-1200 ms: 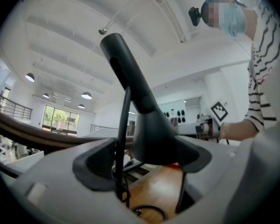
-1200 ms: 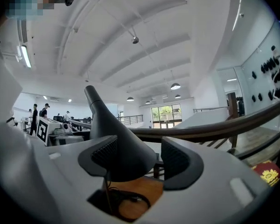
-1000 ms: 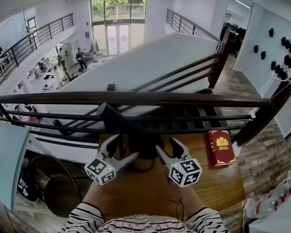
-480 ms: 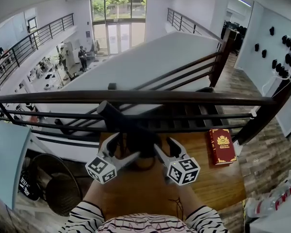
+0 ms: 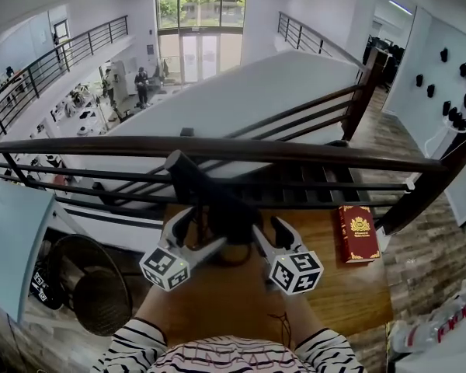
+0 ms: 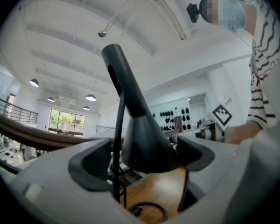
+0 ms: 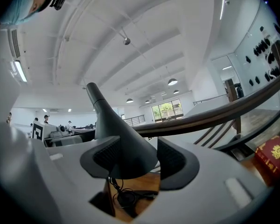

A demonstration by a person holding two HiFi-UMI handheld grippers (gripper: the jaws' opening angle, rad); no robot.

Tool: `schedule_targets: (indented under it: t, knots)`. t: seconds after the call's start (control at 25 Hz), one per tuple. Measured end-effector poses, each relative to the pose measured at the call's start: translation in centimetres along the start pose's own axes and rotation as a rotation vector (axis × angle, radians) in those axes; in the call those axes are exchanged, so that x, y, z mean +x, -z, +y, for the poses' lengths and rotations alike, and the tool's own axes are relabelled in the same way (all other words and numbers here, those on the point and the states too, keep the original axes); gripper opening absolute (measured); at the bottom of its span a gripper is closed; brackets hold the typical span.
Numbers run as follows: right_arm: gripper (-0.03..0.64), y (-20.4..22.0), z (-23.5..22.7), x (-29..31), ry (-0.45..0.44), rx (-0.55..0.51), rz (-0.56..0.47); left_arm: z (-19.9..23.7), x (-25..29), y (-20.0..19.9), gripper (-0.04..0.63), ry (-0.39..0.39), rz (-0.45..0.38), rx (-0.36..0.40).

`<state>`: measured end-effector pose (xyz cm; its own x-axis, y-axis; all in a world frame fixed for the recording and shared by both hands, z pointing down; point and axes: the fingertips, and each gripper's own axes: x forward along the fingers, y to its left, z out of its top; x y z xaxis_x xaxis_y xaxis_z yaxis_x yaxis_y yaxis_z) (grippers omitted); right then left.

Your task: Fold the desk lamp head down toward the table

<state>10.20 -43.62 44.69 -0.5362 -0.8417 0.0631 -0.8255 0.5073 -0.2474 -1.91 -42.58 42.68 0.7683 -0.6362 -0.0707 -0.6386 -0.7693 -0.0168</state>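
Freshly narrowed right gripper (image 7: 133,161) pressing black lamp head (image 7: 114,134) sides, left gripper (image 6: 140,160) spread wide around same cone, wooden counter (image 5: 349,286) beneath.

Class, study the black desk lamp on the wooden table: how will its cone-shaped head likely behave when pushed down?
The lamp head is a smooth, flaring cone, so a grip would probably slide along it. Its rigid-looking arm suggests it pivots at a joint rather than flexing. The stem beneath looks thin, so the lamp may wobble or tip.
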Motion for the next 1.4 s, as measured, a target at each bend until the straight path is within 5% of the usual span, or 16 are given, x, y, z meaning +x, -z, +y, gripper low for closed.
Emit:
schedule_targets:
  t: [0.64, 0.92, 1.4]
  knots:
    - [0.179, 3.5, 6.0, -5.4, 0.019, 0.042, 0.019, -3.8, -8.6, 1.1, 0.384, -0.095, 0.019, -0.010]
    - [0.134, 4.7, 8.9, -8.4, 0.052, 0.046, 0.015, -5.1, -13.1, 1.2, 0.201, -0.136, 0.006, -0.010]
    - [0.051, 6.4, 13.3, -13.6, 0.110, 0.051, 0.004, -8.9, -18.6, 1.9, 0.059, -0.114, 0.028, -0.032]
